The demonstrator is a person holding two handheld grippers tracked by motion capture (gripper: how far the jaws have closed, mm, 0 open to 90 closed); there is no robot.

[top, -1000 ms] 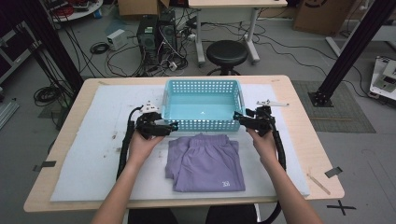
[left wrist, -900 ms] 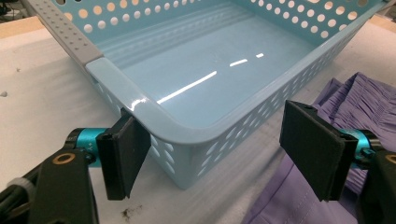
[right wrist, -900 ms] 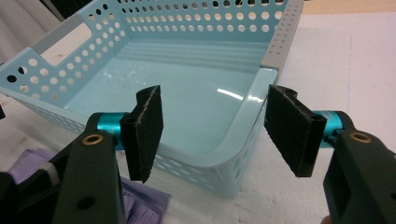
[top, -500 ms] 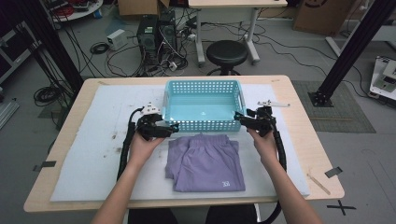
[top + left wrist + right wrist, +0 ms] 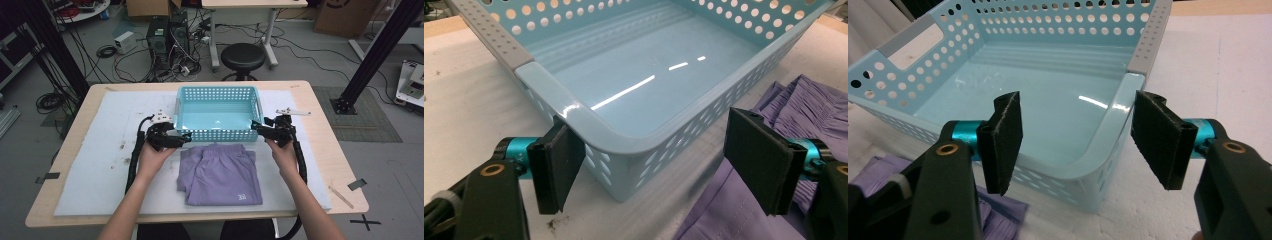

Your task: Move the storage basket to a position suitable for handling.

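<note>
Purple cloth, a folded pair of shorts (image 5: 220, 172), is lying nearest me on the white mat (image 5: 90, 180), between my two forearms, with its waistband edge just in front of the basket. My left hand (image 5: 155, 157) is holding the left gripper (image 5: 184, 140) level at the basket's near left corner; in the left gripper view its jaws are standing wide apart, one black pad (image 5: 556, 167) sitting just outside the corner wall and the other pad over the shorts (image 5: 774, 210), so the gripper is released and grasping nothing. My right hand (image 5: 283, 156) is holding the right gripper (image 5: 256, 126) at the near right corner; in the right gripper view its jaws are likewise spread, one pad (image 5: 1004, 142) hovering inside the rim and the other outside it, with the corner wall passing between them untouched. Beyond both grippers, the light blue plastic basket (image 5: 218, 92) is resting on the mat at the middle of the wooden table (image 5: 320, 107), its perforated walls upright and its floor bare. Farther off, a black stool (image 5: 243, 56) is standing on the floor behind the table.
</note>
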